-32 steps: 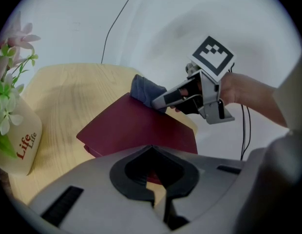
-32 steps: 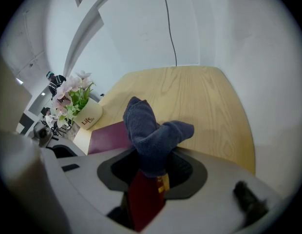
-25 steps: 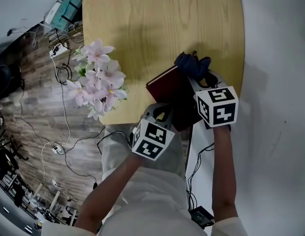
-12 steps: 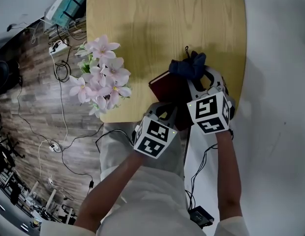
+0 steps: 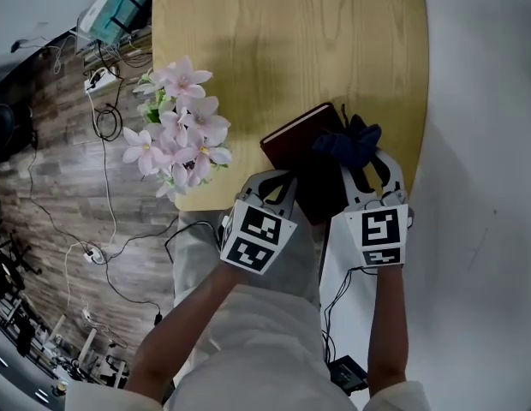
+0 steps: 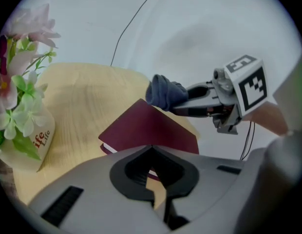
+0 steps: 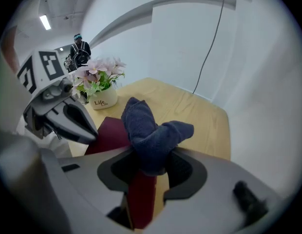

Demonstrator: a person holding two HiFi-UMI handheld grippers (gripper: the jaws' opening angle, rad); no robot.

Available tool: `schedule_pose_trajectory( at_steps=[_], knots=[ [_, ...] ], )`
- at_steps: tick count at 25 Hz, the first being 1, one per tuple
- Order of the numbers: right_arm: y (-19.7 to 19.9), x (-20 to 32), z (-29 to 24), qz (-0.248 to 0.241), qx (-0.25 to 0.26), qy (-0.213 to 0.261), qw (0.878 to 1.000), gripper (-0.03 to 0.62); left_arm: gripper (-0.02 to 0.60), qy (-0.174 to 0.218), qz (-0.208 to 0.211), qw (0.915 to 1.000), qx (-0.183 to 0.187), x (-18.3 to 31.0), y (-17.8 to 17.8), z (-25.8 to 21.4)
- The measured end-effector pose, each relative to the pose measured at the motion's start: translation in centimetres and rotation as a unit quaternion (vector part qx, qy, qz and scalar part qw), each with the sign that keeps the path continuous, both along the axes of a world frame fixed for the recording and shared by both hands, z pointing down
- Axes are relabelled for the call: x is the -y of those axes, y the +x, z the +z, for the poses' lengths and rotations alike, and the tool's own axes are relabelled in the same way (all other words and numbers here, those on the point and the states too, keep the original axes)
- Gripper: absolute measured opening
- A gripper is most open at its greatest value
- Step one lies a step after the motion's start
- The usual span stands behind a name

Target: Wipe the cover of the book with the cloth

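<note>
A dark red book [image 5: 298,146] lies near the front edge of the wooden table [image 5: 283,41]. My right gripper [image 5: 358,163] is shut on a bunched dark blue cloth [image 5: 348,140], which rests on the book's right part. In the right gripper view the cloth [image 7: 152,130] bulges up between the jaws over the book [image 7: 110,133]. My left gripper [image 5: 279,188] is shut, its tips at the book's near left edge with nothing visible between them. In the left gripper view the book [image 6: 146,130] lies just beyond the left gripper [image 6: 153,172], with the cloth [image 6: 164,92] at its far corner.
A white vase of pink flowers [image 5: 184,114] stands at the table's left edge, close to the book. Cables [image 5: 103,144] lie on the wooden floor to the left. The table's far half is bare wood. A person stands far off in the right gripper view [image 7: 79,47].
My right gripper has drawn the cloth back toward me and slightly right across the book. The left gripper has stayed at the book's near edge.
</note>
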State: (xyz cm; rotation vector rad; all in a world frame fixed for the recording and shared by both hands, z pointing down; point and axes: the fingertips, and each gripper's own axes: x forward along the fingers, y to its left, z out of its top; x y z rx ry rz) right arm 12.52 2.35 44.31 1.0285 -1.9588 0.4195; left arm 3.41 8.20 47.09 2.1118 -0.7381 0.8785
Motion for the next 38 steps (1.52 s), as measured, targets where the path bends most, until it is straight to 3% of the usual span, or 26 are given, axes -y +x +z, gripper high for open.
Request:
schedule_pose_trajectory(
  at_steps=[6, 14, 19, 24, 29, 33, 38],
  knots=[
    [2.1, -4.7, 0.3, 0.005, -0.01, 0.001, 1.0, 0.155, 0.009, 0.013, -0.012, 0.9997, 0.018, 1.9, -1.4, 0.2],
    [4.8, -11.8, 0.4, 0.022, -0.056, -0.06, 0.996, 0.153, 0.009, 0.03, -0.023, 0.9984, 0.041, 3.7, -2.9, -0.1],
    [5.5, -14.3, 1.9, -0.007, -0.105, -0.11, 0.988, 0.153, 0.009, 0.045, -0.031, 0.9969, 0.056, 4.8, -3.7, -0.9],
    [6.0, -14.4, 3.4, -0.062, -0.176, -0.138, 0.973, 0.153, 0.009, 0.044, -0.012, 0.9961, 0.075, 4.7, -3.8, 0.0],
    [5.2, -13.6, 4.4, -0.102, -0.198, -0.149, 0.963, 0.153, 0.009, 0.04, -0.02, 0.9963, 0.074, 4.7, -3.8, 0.2],
    [4.3, -12.9, 4.4, -0.112, -0.204, -0.143, 0.962, 0.152, 0.009, 0.036, -0.016, 0.9965, 0.073, 4.7, -3.8, 0.2],
    [3.1, -11.5, 4.4, -0.112, -0.193, -0.138, 0.965, 0.152, 0.009, 0.013, -0.044, 0.9977, 0.05, 4.7, -3.9, 0.2]
  ],
)
